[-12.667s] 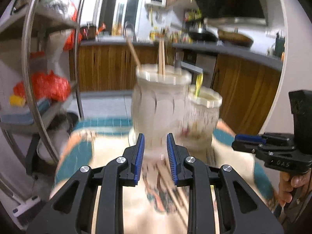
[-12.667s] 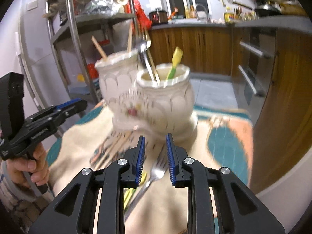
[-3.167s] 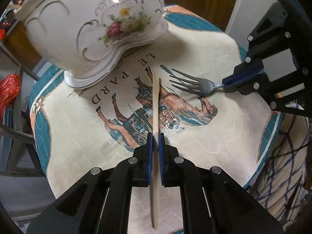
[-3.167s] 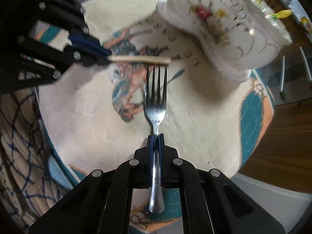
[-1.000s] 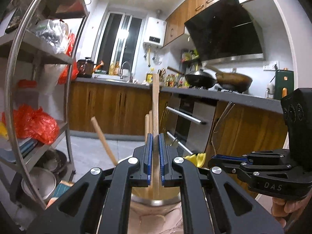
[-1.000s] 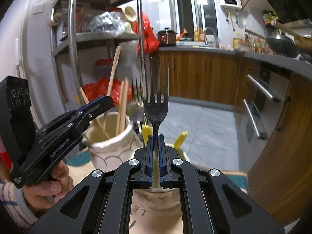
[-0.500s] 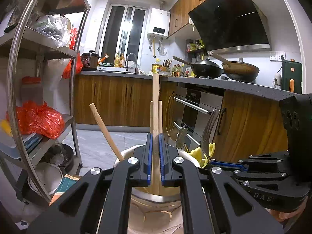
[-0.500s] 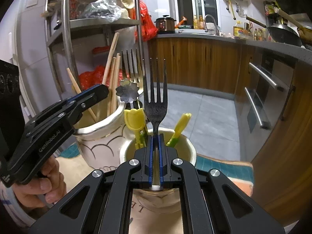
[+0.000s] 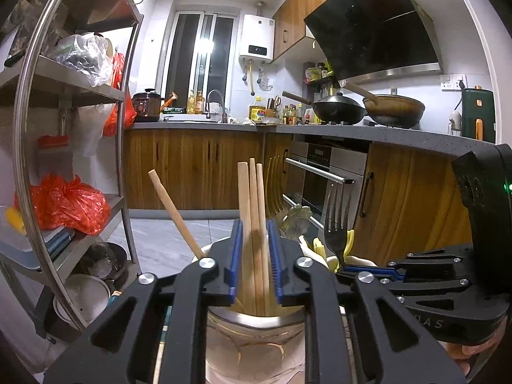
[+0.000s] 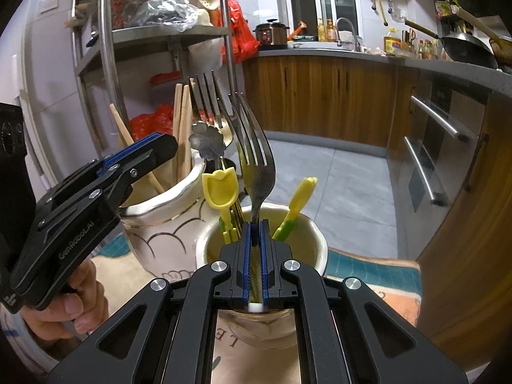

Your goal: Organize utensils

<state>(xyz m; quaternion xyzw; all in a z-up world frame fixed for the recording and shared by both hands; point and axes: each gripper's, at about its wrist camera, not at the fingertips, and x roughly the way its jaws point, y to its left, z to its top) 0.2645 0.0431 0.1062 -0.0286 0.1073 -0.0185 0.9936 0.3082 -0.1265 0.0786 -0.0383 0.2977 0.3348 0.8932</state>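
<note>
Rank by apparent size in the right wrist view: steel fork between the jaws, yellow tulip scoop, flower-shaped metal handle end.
1. Steel fork, largest.
2. Yellow tulip scoop.
3. Flower-shaped metal handle end; close to the scoop, and farther back, so unsure.

My blue pads (image 9: 237, 262) frame pale tan chopsticks (image 9: 252, 224) over a cream jar (image 10: 166, 236) with gold scallops — beside it yellow tulip-shaped picks (image 10: 220, 188), a grey steel fork (image 10: 256, 160), a teal-and-orange bordered cloth (image 10: 368, 272).

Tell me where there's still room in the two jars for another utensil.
Free: the gap in the chopstick jar between its leaning chopstick and upright chopsticks; also the smaller jar right of the yellow pick. Crowded: around the forks and tulip scoop.
</note>
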